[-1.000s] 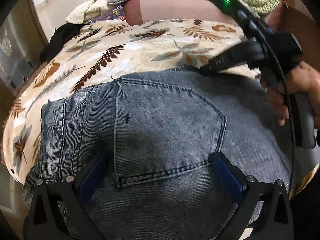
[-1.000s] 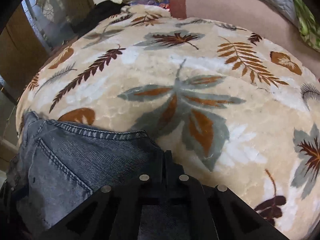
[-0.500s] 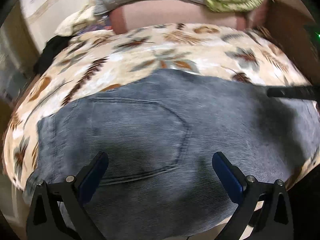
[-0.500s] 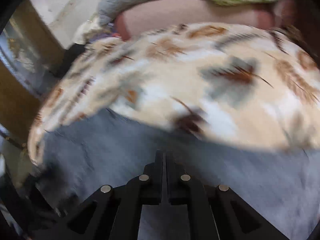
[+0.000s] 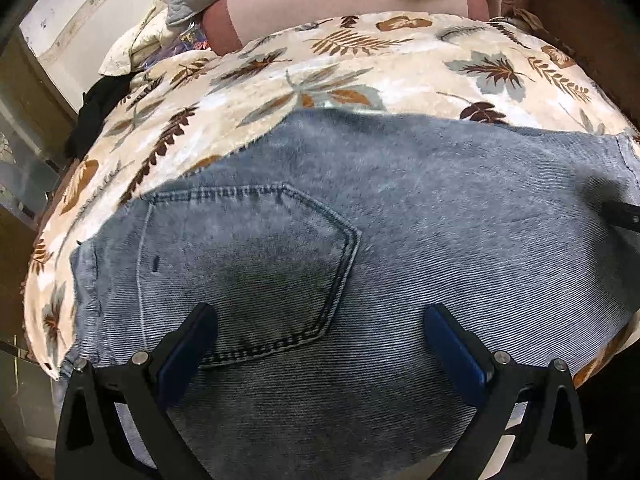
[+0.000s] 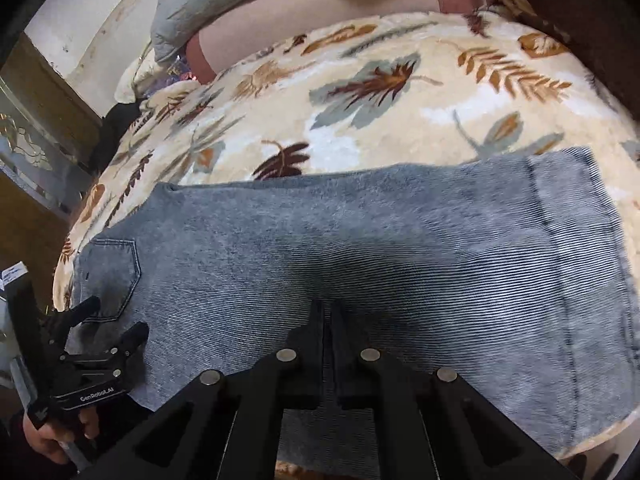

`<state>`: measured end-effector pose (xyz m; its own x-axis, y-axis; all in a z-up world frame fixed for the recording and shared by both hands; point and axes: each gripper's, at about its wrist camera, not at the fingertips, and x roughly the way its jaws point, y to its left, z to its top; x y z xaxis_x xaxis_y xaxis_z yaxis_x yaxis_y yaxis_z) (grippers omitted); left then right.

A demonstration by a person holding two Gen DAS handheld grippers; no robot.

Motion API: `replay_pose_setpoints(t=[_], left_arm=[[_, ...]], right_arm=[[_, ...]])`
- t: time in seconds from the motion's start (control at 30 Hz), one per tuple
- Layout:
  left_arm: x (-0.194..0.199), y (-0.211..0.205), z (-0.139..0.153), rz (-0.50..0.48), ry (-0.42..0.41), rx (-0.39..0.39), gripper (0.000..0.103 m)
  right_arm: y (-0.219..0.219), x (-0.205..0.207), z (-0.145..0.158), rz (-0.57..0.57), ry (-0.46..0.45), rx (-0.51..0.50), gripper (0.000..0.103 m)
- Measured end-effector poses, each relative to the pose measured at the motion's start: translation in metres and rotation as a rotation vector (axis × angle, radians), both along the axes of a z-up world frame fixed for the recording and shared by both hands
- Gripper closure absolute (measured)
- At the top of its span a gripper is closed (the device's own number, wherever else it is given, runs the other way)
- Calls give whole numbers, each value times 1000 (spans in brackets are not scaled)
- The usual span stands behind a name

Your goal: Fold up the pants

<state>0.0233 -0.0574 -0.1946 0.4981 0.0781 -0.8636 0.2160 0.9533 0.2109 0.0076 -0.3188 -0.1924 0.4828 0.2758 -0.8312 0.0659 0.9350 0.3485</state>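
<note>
**Denim flat on the bed: bring the hem across to the waist next**

Denim pants (image 6: 360,248) lie folded lengthwise across the near side of the bed (image 6: 400,112), on its leaf-print blanket. The waist and back pocket (image 5: 244,268) sit toward the bed's left edge; the leg hem (image 6: 568,264) reaches toward the right edge. The near edge of the cloth hangs a little over the bed's front edge.

Your left gripper (image 5: 320,344) hovers over the pocket with its jaws spread wide and nothing between them. Your right gripper (image 6: 329,320) sits over the middle of the leg with its jaws clenched together; I cannot tell whether any cloth is pinched in them, so check before you lift.

The lengthwise fold looks done, so the likely step is folding the legs over toward the waist.

- Take the hem end with the right gripper, pinching both layers so the legs stay stacked.
- Use the left gripper to pin the waist near the pocket, or take the near corner of the hem, so the cloth does not drag.
- Lift only enough to clear the denim beneath, carry the hem toward the left edge, and lay it square with the waistband.
- Heavy denim tends to slump; keep the two corners level or the fold will skew.
- Mind the overhang at the front edge: a pull toward you could slide the pants off the bed.
</note>
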Motion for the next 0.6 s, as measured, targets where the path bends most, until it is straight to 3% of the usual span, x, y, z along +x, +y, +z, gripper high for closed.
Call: replay_pose_setpoints(t=[0.1,0.2,0.4,0.6], left_arm=[[-6,-21,20,-64,-39,-21,0],[-7,-44,26,-118,-53,-27,0],[2,-82,2,-160,38,-19,0],[7,-82,-16,-134,103,-62,0]], right_arm=[[-17,-17,14,-41,-53,33,98],[-35,-32,18,-103,-44,3,98],[-58,-45,4,-162,3,-12,98],[-61,-45,-13,-167,18,25,98]])
